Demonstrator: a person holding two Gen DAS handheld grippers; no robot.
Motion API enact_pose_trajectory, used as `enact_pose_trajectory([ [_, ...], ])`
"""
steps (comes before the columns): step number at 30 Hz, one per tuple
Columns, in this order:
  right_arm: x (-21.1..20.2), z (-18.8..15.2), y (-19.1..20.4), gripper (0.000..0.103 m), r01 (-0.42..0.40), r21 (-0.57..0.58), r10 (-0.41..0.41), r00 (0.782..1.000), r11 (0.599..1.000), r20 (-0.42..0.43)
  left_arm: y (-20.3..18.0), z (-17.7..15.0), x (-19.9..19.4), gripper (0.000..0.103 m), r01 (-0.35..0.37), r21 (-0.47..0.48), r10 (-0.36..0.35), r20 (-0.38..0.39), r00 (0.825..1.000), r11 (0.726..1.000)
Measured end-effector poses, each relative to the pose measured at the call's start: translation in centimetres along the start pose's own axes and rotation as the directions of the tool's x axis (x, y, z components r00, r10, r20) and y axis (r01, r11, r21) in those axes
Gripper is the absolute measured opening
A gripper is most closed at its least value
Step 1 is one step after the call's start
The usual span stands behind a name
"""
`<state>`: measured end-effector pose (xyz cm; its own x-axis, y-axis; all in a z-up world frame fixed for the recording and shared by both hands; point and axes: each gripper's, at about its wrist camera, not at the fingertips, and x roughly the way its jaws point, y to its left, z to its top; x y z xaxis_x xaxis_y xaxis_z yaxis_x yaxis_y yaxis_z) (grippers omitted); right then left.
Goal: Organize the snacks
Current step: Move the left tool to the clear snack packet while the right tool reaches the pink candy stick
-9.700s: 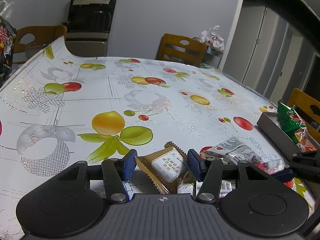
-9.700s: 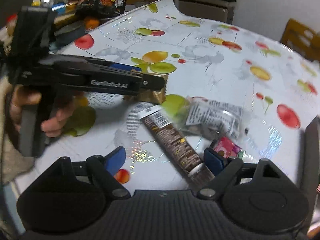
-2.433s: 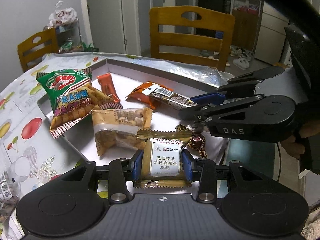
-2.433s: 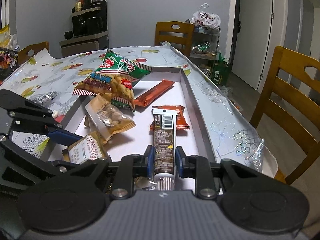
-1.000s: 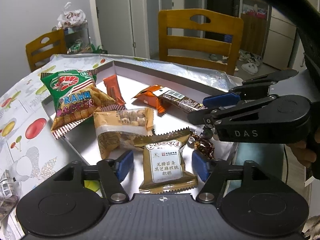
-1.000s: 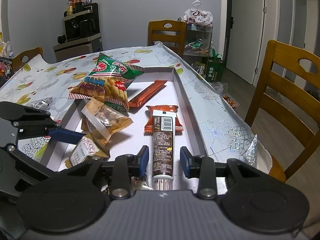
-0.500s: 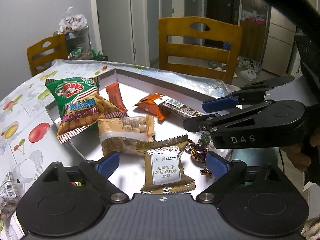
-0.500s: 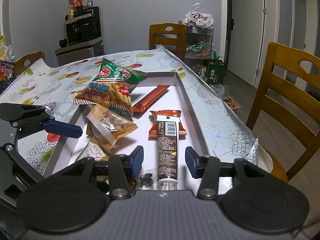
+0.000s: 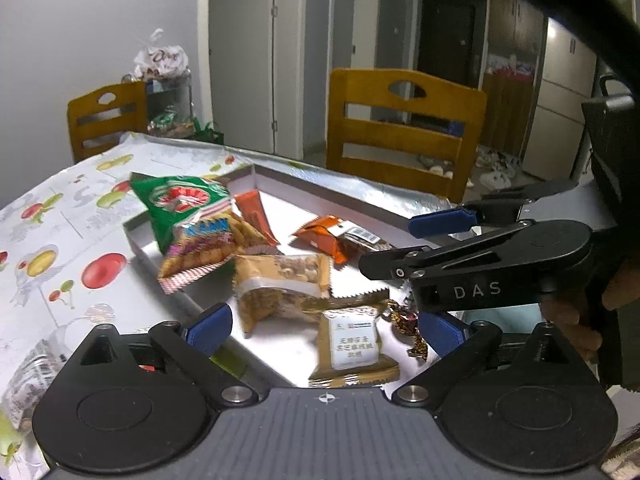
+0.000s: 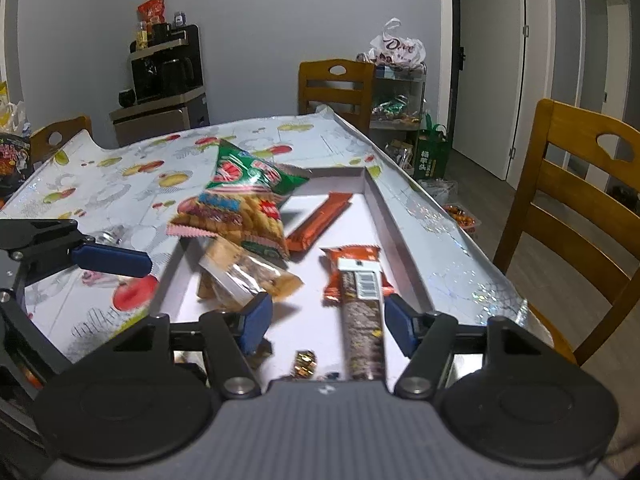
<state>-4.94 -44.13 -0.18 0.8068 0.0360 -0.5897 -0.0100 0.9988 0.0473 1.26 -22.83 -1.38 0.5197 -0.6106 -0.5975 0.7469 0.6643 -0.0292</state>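
Both grippers have let go since the earlier frames: the gold pastry packet (image 9: 352, 344) that the left gripper (image 9: 324, 326) clamped now lies flat in the tray (image 9: 352, 184), and the dark bar with the barcode (image 10: 362, 320) that the right gripper (image 10: 328, 322) pinched lies there too. Left jaws have just been opening and stand wide, their pads clear of the packet on either side. Right jaws have just been opening as well, to a middling gap, with the bar between them but untouched.

Around these in the tray lie a clear-windowed nut pack (image 9: 280, 288), a green prawn-cracker bag (image 9: 192, 216) leaning over the tray's rim, an orange bar (image 9: 254, 214), an orange wrapper (image 10: 350, 270) under the dark bar's far end, and foil sweets (image 9: 408, 324) near the right gripper. Bare tray floor shows along the wall nearest the wooden chair (image 9: 400, 128).

Chinese characters on the pastry label are too small to read; the cracker bag's lettering is blurred. "DAS" is printed on the right gripper's side, and a "Dove" bag (image 10: 398, 46) sits on a shelf behind. A fruit-print tablecloth (image 10: 132, 176) lies open beyond the tray.
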Motion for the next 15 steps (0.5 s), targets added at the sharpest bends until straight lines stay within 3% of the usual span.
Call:
enact_pose_trajectory([
  [4, -0.5, 0.9, 1.0, 0.064, -0.033, 0.032, 0.032, 0.999, 0.999, 0.027, 1.4, -0.2, -2.0, 0.101, -0.004, -0.008, 0.004, 0.054, 0.999, 1.0],
  [7, -1.1, 1.7, 1.8, 0.065, -0.057, 0.055, 0.054, 0.997, 0.997, 0.055, 3.3, -0.3, -3.9, 0.101, -0.042, -0.035, 0.046, 0.1, 0.994, 0.999],
  [15, -2.2, 4.0, 4.5, 0.072, -0.126, 0.088, 0.116, 0.987, 0.988, 0.114, 10.7, 0.0, -9.3, 0.102, -0.128, -0.215, 0.168, 0.18, 0.969, 0.968],
])
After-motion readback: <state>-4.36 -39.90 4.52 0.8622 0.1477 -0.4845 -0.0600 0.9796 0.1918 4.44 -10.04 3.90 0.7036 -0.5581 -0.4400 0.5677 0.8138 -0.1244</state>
